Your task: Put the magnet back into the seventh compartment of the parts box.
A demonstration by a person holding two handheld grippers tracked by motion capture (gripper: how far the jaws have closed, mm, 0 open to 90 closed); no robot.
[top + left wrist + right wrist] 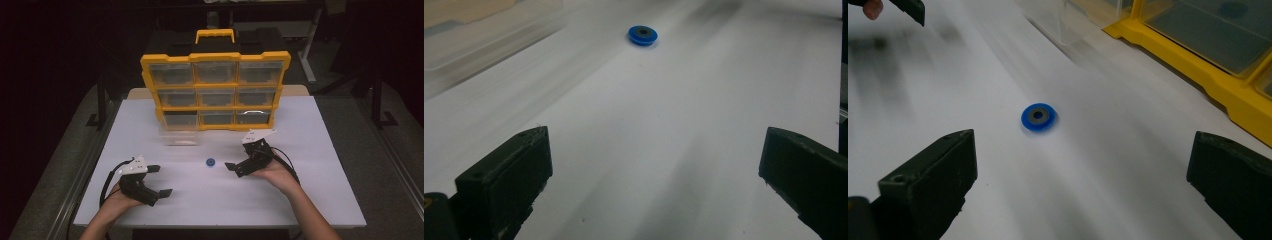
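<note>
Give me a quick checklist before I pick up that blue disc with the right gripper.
1. Right gripper jaws apart wide enough for the disc: ok.
2. Blue disc lying flat and free on the white table: ok.
3. Disc ahead of the right jaws, between them: ok.
4. Left gripper off to the side: ok.
5. Clear drawer pulled out of the yellow organizer: ok.
6. Drawer contents: cannot tell.

Both forearms reached in from the near edge. The left gripper [159, 180] and the right gripper [232, 169] pointed inward, fingers [506, 182] spread wide, holding nothing.
</note>
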